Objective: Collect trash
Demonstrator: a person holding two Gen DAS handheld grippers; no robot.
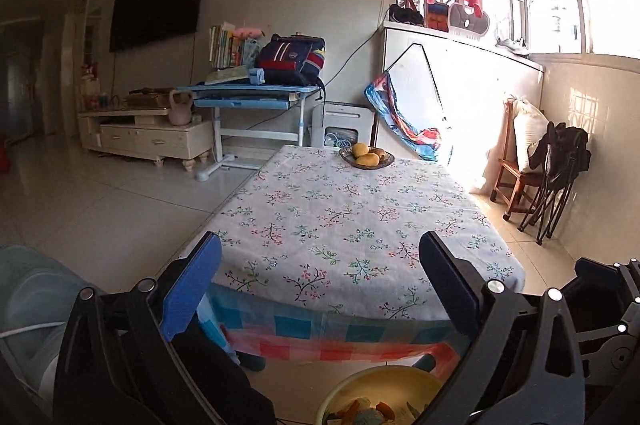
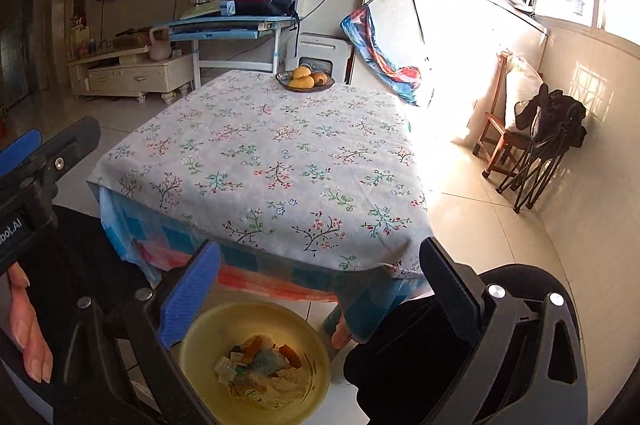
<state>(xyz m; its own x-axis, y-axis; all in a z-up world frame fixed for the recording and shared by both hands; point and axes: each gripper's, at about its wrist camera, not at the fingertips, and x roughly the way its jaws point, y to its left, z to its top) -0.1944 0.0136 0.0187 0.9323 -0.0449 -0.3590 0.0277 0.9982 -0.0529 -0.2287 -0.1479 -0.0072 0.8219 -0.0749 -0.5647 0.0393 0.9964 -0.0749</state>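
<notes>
1. Sunlight from the window on the right falls on a tiled floor and on a table (image 2: 400,161) covered with a flowered cloth; its top shows only a plate of fruit (image 2: 305,81) at the far edge
2. On the floor just in front of the table stands a yellow bin (image 2: 200,341), and the collected trash (image 2: 260,365), small wrappers and scraps, lies inside it
3. No loose trash is visible on the cloth, so the collecting seems almost finished; I judge the step in hand to be a check for what remains
4. To do this well, look slowly over the tabletop and the floor near the table legs, and keep the bin where it is, close under the table edge
5. The left gripper (image 1: 320,281) has its tongs wide apart, with nothing between them
6. The right gripper (image 2: 320,289) is equally wide and empty, and it looks over the bin
7. Both grippers are raised above the near table edge and tilt downward; in the right view the left tool is at the left border, with a hand (image 2: 28,325) below it
</notes>
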